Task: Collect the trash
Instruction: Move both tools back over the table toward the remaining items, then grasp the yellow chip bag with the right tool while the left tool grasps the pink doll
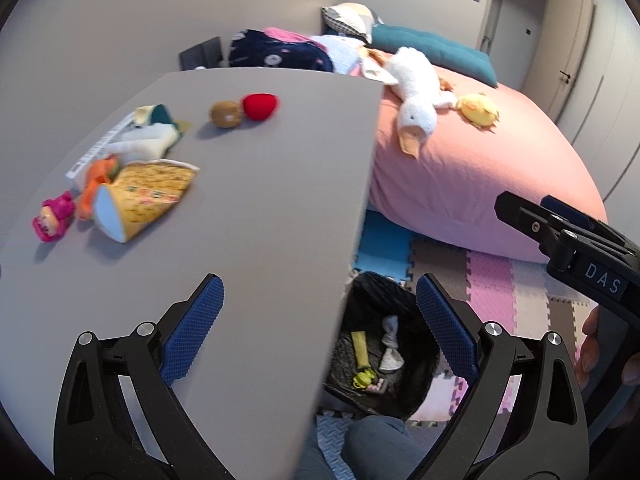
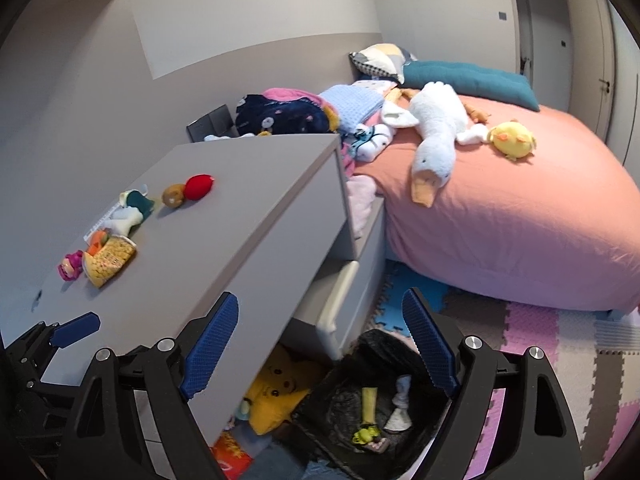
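A yellow snack bag (image 1: 142, 196) lies on the grey table top (image 1: 260, 208) at the left, also in the right wrist view (image 2: 108, 258). A black-lined trash bin (image 1: 380, 344) stands on the floor below the table's right edge and holds a yellow wrapper (image 1: 360, 348) and white crumpled tissue (image 1: 390, 344); the bin also shows in the right wrist view (image 2: 376, 396). My left gripper (image 1: 320, 328) is open and empty over the table edge and bin. My right gripper (image 2: 320, 344) is open and empty above the bin; it also shows in the left wrist view (image 1: 560, 232).
Small toys lie on the table: a pink doll (image 1: 52, 218), an orange toy (image 1: 96, 184), a white-and-teal plush (image 1: 154, 132), a brown ball (image 1: 226, 114), a red ball (image 1: 260, 106). A pink bed (image 2: 500, 220) with a goose plush (image 2: 436, 136) stands right. Foam mats (image 1: 500, 288) cover the floor.
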`<state>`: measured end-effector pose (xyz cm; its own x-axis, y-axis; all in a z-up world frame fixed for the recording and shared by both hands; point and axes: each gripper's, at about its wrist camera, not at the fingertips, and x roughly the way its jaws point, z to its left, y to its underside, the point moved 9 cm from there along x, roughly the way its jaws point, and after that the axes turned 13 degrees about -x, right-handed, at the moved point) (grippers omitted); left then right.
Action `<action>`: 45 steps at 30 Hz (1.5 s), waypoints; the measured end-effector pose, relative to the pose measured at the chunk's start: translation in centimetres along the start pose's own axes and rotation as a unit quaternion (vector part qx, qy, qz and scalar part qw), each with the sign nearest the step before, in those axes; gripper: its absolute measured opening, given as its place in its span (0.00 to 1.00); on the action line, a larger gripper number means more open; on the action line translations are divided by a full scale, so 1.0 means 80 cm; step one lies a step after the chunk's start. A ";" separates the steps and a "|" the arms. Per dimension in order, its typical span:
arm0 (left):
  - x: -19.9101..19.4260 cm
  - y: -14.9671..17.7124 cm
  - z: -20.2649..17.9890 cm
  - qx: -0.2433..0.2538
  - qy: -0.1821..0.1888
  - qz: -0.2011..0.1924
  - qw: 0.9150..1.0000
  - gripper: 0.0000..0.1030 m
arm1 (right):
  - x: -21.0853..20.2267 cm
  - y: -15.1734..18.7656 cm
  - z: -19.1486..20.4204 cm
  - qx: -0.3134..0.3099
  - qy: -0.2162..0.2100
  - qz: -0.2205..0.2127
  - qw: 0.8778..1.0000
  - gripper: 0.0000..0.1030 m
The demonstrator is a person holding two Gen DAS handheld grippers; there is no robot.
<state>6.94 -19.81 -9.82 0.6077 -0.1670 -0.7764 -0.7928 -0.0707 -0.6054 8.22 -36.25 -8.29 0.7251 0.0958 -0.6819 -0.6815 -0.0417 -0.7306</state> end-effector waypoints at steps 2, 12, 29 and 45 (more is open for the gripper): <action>-0.004 -0.005 0.016 -0.006 -0.008 -0.005 1.000 0.91 | 0.005 -0.003 0.011 0.002 -0.013 0.004 1.000 0.82; -0.021 -0.026 0.105 -0.045 -0.045 -0.028 0.998 0.91 | 0.029 -0.022 0.092 -0.063 -0.044 0.009 0.997 0.82; -0.043 -0.051 0.252 -0.111 -0.102 -0.048 0.987 0.91 | 0.048 -0.056 0.233 -0.143 -0.120 -0.004 0.982 0.82; -0.003 -0.076 0.333 -0.127 -0.121 -0.034 0.984 0.91 | 0.084 -0.067 0.350 -0.257 -0.156 0.007 0.954 0.82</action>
<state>12.84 6.83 -10.67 0.6287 0.0842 -0.7730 -0.7168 -0.3225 -0.6182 14.01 -7.53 -7.93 0.5968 0.3789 -0.7072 -0.4952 -0.5195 -0.6963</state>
